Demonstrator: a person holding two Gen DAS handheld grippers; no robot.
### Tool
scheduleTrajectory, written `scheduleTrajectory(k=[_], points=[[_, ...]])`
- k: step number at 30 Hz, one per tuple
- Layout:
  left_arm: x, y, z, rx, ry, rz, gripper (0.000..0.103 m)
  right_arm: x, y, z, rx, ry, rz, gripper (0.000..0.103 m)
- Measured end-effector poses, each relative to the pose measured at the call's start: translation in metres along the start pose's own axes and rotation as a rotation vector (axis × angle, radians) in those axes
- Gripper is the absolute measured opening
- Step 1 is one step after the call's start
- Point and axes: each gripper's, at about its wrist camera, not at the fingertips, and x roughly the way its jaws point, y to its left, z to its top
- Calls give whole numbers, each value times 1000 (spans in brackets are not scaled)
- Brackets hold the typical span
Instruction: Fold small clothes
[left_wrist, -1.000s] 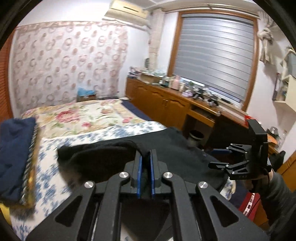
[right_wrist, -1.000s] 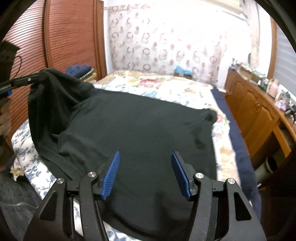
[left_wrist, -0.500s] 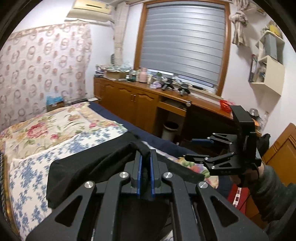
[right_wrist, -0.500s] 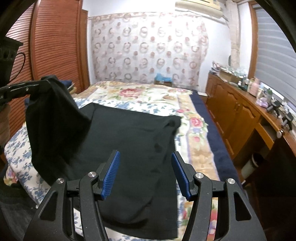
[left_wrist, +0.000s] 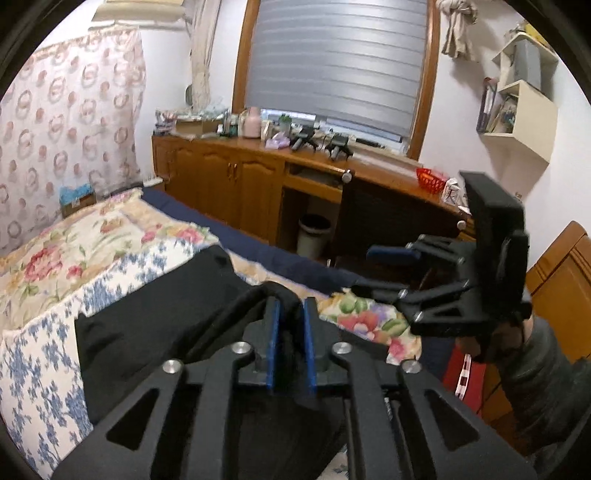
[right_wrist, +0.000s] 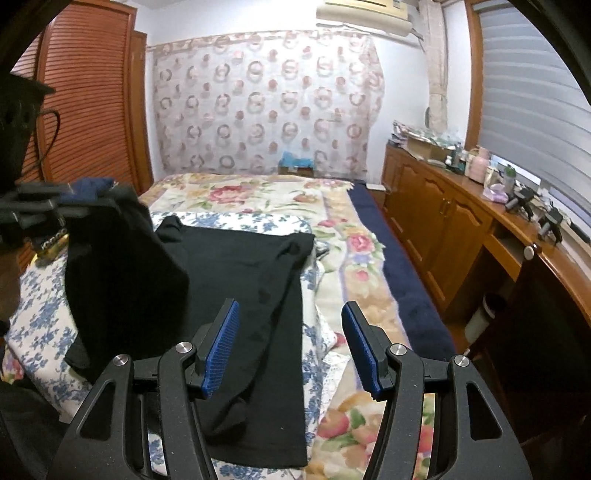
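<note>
Change since a second ago: the left claw (left_wrist: 290, 314) has carried one edge of the black garment (right_wrist: 251, 273) across the bed (right_wrist: 332, 206), so the cloth now lies doubled into a narrower strip where it earlier spread wide.

Left claw: jaws have just been opening; a fold of black cloth sits in the narrow gap between the blue pads (left_wrist: 273, 347), draped over their tips. Grip loosened; whether the pads still press the cloth cannot be told for certain.

Right claw (right_wrist: 291, 347): released, jaws well apart, nothing between them, hovering above the near end of the garment.

Garment: on the blue-flowered sheet (right_wrist: 40, 306), left side lifted and hanging from the left claw.

Background: wooden cabinet (left_wrist: 221, 184), window blind (left_wrist: 332, 62).
</note>
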Motion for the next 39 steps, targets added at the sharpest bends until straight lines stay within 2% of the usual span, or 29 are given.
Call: scheduleTrajectory(k=[2,3,8,14,21,30,36,39], points=[[-4,7,-7,-19,-2,10,34,1,0,-2,-2,6,-4,60],[-7,10,-10,-28,-9,16,39,3,0,-2,-2,9,-3,60],[-32,34,-27,-59,-40,127,49,9,7,-2,-7,16,14,60],[-72,67,-54,-113,-96,276,49,28,28,2,-49,32,58,60],[-109,109,-87,-185,-121,407,50,56,64,17,-113,53,134,60],[-135,148,-120,-270,-130,521,50,92,119,40,-219,84,235,60],[-142,161,-137,-299,-123,570,50,113,153,50,-272,115,294,60],[-141,165,-144,-311,-115,568,50,124,172,52,-297,135,327,60]])
